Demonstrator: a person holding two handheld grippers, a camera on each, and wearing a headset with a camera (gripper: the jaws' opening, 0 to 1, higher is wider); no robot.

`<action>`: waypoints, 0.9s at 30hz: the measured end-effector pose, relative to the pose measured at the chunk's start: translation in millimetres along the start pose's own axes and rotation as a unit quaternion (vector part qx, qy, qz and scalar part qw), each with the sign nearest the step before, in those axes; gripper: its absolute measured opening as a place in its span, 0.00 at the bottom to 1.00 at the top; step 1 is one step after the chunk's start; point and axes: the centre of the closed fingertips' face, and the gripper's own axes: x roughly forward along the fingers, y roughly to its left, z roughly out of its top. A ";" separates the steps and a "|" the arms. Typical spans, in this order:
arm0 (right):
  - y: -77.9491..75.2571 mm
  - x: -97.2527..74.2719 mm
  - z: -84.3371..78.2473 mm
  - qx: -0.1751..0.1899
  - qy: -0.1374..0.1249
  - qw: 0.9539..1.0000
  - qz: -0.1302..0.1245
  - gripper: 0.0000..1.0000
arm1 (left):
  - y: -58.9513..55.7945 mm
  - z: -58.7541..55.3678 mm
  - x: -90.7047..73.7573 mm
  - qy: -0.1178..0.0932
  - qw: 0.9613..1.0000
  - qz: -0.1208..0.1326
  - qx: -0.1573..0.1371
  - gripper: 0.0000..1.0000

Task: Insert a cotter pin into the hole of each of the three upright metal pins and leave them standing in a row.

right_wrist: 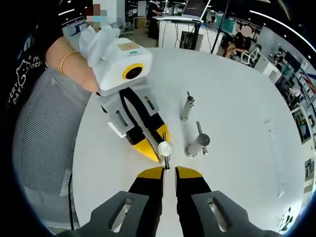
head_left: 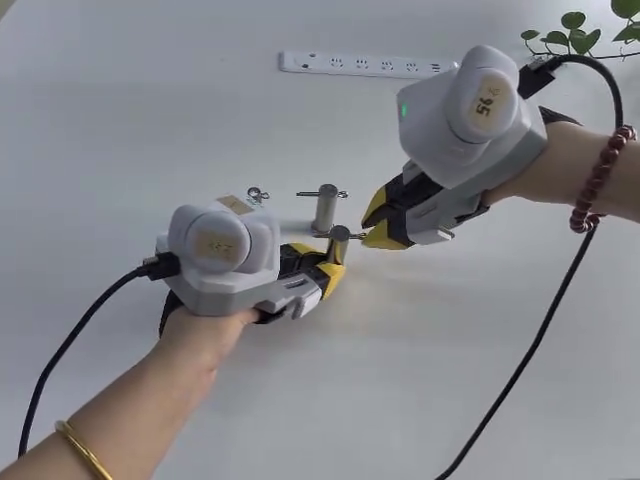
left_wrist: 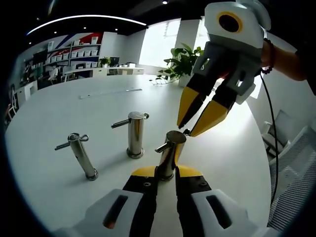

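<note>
**On the bench, two pins cottered, the third nearly done**

On the bench (left_wrist: 237,148), reading from the left, the leftmost pin (left_wrist: 81,157) already carried its cotter, ring showing at the top. It looked to lean in the left gripper view, though I could not tell whether that was only the lens. Just beside it, the middle pin (left_wrist: 134,134) stood upright with its cotter crosswise through the head.

Next came the third pin (left_wrist: 169,154), the nearest of the three. My left gripper (left_wrist: 163,173) had its jaws closed on the pin's lower shank, steadying it. The last cotter pin (left_wrist: 162,146) already poked out of the far side of the hole. My right gripper (left_wrist: 186,129) pinched the cotter's other end, jaws narrowed onto it. I judged the task about two thirds done, with only seating this cotter and letting go left.

Room was generous. The three pins sat near one another, so I judged a careless withdrawal leftward could knock the middle one. To the right the bench lay bare. A power strip (head_left: 360,65) and a plant (head_left: 580,35) stood well apart at the far side.
</note>
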 end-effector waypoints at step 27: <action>3.1 7.7 8.2 0.001 -0.013 1.000 0.000 0.00 | 1.5 -2.6 1.1 0.006 1.000 0.004 0.007 0.12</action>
